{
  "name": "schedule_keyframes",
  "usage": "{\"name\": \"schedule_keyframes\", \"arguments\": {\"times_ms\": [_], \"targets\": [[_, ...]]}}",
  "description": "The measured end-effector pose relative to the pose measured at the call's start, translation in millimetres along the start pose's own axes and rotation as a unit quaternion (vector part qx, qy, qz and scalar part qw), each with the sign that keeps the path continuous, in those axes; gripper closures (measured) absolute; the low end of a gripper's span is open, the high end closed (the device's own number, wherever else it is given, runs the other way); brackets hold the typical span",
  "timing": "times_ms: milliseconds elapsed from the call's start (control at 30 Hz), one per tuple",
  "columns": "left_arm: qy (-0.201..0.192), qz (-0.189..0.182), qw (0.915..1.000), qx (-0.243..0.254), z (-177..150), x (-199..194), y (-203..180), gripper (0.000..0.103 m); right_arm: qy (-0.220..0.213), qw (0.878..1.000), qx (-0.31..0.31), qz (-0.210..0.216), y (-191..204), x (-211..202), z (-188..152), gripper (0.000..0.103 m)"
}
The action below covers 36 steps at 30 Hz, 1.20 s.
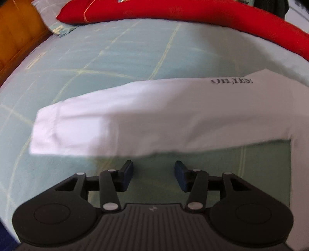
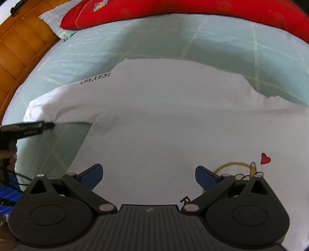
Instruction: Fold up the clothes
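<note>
My white T-shirt (image 2: 164, 115) lies spread on the bed (image 1: 96, 58). Its sleeve (image 1: 96, 125) is just ahead of my left gripper (image 1: 154, 174), which is open and empty. My right gripper (image 2: 149, 176), open too, hangs over the shirt's body. If I pinch only the top layer, or grab the bed sheet too, the fold could bunch up.

"OH,YES!" in black on the white T-shirt (image 2: 154, 108), letter "R" lower down.

Ahead of the tongs lies a white shirt (image 2: 164, 115) with black lettering (image 2: 95, 78), a red heart (image 2: 265, 158) and a yellow ring (image 2: 231, 166). The bedsheet (image 1: 96, 67) beyond is pale green with yellowish grid lines. Farthest off, a red pillow (image 1: 173, 9).
</note>
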State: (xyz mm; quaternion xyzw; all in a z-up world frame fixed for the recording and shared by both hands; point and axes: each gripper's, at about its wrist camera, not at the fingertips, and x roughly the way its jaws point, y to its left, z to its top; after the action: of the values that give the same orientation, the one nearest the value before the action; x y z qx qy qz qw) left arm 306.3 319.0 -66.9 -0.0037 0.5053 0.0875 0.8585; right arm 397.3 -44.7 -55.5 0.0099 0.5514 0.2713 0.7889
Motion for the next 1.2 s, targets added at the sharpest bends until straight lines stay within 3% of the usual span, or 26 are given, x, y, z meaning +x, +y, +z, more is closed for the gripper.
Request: {"name": "schedule_keyframes", "arguments": {"times_ms": [100,200,300,433,500,567,633,700,1000,1100,1200], "targets": [[-0.062,-0.025,0.9977,0.009,13.3,-16.3,-4.6,0.057,-0.008,1.000,-0.023,0.005,8.3,0.1,4.4,0.000],[-0.072,-0.040,0.9963,0.025,30.4,-1.3,-18.6,0.055,-0.013,0.999,-0.036,0.017,17.7,4.5,8.9,0.000],[-0.031,-0.026,0.9989,0.025,31.2,22.5,-24.4,0.054,-0.012,0.998,-0.053,0.027,29.0,9.2,13.0,0.000],[-0.008,-0.022,0.9996,0.013,-2.0,7.6,-8.4,0.049,-0.011,0.996,-0.080,0.036,41.1,10.0,14.3,0.000],[0.016,-0.019,0.9997,0.000,-3.9,-0.8,2.2,0.049,-0.005,0.996,-0.082,0.038,42.5,11.5,12.8,0.000],[-0.004,-0.029,0.9995,-0.009,7.1,-12.6,4.5,0.054,-0.002,0.996,-0.077,0.039,43.2,12.5,12.0,0.000],[-0.034,-0.041,0.9986,-0.007,18.6,-18.0,1.8,0.052,-0.004,0.996,-0.074,0.040,43.9,11.9,12.6,0.000],[-0.037,-0.040,0.9985,0.005,21.3,-12.3,-2.8,0.045,-0.007,0.997,-0.073,0.039,45.1,12.0,13.7,0.000],[-0.052,-0.039,0.9961,0.059,33.4,13.5,-23.3,0.041,-0.014,0.998,-0.064,0.015,40.6,10.3,8.6,0.000],[-0.025,0.006,0.9993,0.029,32.6,10.9,2.7,0.035,-0.014,0.999,-0.038,0.004,29.1,9.2,4.6,0.000],[-0.026,0.009,0.9996,-0.001,48.8,6.9,5.8,0.042,-0.019,1.000,-0.017,-0.005,21.4,7.5,2.9,0.000]]}}
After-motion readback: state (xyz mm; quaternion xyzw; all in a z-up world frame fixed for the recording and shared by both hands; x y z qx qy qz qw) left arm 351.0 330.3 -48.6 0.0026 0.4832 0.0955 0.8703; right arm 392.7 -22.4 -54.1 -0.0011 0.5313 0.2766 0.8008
